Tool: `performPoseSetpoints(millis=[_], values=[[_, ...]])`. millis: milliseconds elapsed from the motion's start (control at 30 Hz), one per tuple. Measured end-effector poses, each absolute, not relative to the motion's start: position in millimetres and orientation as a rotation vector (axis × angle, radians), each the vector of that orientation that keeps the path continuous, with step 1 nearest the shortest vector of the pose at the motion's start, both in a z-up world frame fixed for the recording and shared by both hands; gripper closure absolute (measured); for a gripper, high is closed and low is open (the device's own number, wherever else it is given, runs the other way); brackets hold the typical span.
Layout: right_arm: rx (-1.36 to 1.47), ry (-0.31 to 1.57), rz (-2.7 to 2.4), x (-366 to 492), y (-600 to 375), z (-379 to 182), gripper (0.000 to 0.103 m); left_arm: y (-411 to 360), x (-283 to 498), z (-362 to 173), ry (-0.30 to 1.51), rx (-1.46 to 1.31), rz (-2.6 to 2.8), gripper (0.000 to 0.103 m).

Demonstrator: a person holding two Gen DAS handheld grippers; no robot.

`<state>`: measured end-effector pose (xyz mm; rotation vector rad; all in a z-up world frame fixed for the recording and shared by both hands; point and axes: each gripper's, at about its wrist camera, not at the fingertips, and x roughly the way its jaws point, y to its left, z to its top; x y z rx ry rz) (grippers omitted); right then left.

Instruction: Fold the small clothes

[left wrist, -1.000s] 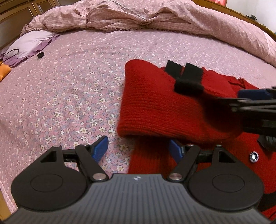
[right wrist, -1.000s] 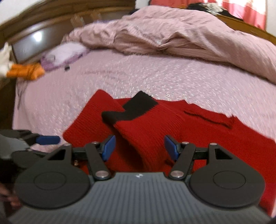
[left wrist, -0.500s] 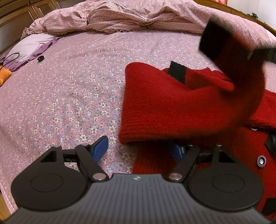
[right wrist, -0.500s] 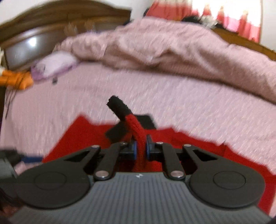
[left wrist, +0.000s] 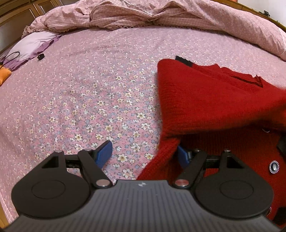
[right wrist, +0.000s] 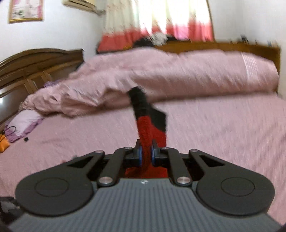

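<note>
Crumpled quilt (left wrist: 160,16) and pillow (left wrist: 32,44) lie beyond red cardigan (left wrist: 214,100).

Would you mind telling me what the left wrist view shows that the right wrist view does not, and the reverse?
Only the left wrist view shows the red sweater's body spread on the flowered sheet, its jewelled button, and the open left gripper straddling the sweater's near edge.

Only the right wrist view shows the right gripper shut on the black-cuffed sleeve, plus the curtain, framed picture and wooden headboard.

Both show the bunched pink quilt, the lilac pillow and the orange item.
</note>
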<state>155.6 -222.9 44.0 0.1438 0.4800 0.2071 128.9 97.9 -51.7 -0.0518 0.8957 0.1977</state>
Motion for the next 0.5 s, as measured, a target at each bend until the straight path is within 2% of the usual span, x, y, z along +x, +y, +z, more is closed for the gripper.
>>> performPoseSetpoints(millis=[267, 400, 500], values=[[0.320, 0.675, 0.151, 144, -258, -26, 0.088, 99, 129, -50, 0.901, -0.052, 0.200, 0.024], [0.291, 0.720, 0.113, 130, -268, -29, 0.071, 99, 127, -42, 0.899, -0.045, 0.193, 0.024], [0.271, 0.766, 0.088, 121, -279, -32, 0.069, 98, 123, -34, 0.881, -0.037, 0.174, 0.024]])
